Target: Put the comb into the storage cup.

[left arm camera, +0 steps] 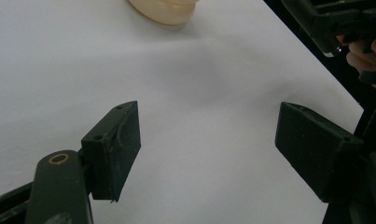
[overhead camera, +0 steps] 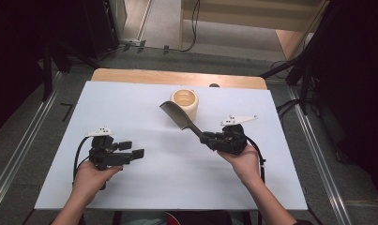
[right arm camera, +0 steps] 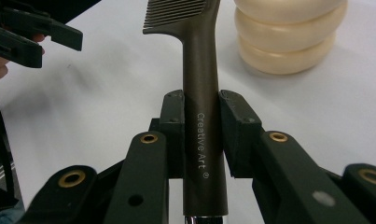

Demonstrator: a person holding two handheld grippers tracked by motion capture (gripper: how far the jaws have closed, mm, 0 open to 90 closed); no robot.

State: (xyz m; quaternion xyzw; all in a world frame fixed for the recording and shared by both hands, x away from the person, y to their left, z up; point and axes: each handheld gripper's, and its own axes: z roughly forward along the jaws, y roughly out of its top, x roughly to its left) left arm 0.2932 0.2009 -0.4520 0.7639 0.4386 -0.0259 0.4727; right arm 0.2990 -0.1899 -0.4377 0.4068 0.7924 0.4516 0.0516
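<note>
My right gripper point(overhead camera: 206, 138) point(right arm camera: 202, 116) is shut on the handle of a dark brown comb point(overhead camera: 178, 116) point(right arm camera: 200, 93). The comb's toothed head points up-left, toward a cream ribbed cup point(overhead camera: 185, 103) point(right arm camera: 288, 37) that stands upright at the back middle of the white table point(overhead camera: 177, 178). The comb's head hangs just in front of the cup, and whether they touch I cannot tell. My left gripper point(overhead camera: 132, 149) point(left arm camera: 206, 149) hovers over the table's left part, open, with bare white table between its pads. The cup's base point(left arm camera: 164, 10) shows at the top of the left gripper view.
The white table top lies on a wooden board point(overhead camera: 177, 77) whose edge shows at the back. Dark stands and cables point(overhead camera: 290, 70) flank the table on the grey floor. The right gripper's body point(left arm camera: 335, 23) shows at the upper right of the left gripper view.
</note>
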